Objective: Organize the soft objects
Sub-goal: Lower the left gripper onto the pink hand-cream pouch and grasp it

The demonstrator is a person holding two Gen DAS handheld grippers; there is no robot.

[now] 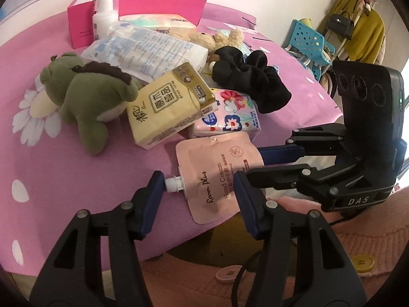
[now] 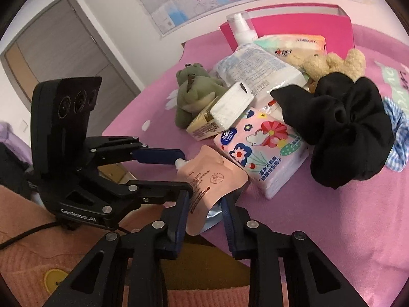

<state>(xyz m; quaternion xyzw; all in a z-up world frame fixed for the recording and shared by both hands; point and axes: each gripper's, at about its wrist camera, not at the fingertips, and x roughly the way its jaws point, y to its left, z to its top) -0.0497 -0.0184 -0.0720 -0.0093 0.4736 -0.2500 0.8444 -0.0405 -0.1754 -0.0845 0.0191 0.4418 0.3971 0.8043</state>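
A pink "Hand Cream" spout pouch (image 1: 212,168) (image 2: 212,176) lies at the near edge of the pink tablecloth. My left gripper (image 1: 198,189) (image 2: 184,175) is shut across it, one pad against the white spout cap and the other on the pouch body. From the right, my right gripper (image 2: 204,209) (image 1: 260,165) pinches the pouch's bottom end, which bends up between its pads. Behind it lie a floral tissue pack (image 1: 230,112) (image 2: 265,151), a yellow tissue pack (image 1: 166,107), a green frog plush (image 1: 87,94) and a black scrunchie (image 1: 250,76) (image 2: 345,122).
Farther back are a white-and-blue wipes pack (image 1: 153,48), a beige teddy (image 1: 219,38), a white pump bottle (image 1: 104,15) and an open pink box (image 1: 158,5). A blue checked scrunchie (image 2: 398,138) lies at the right. A person's pink buttoned sweater (image 1: 332,232) is just below the table edge.
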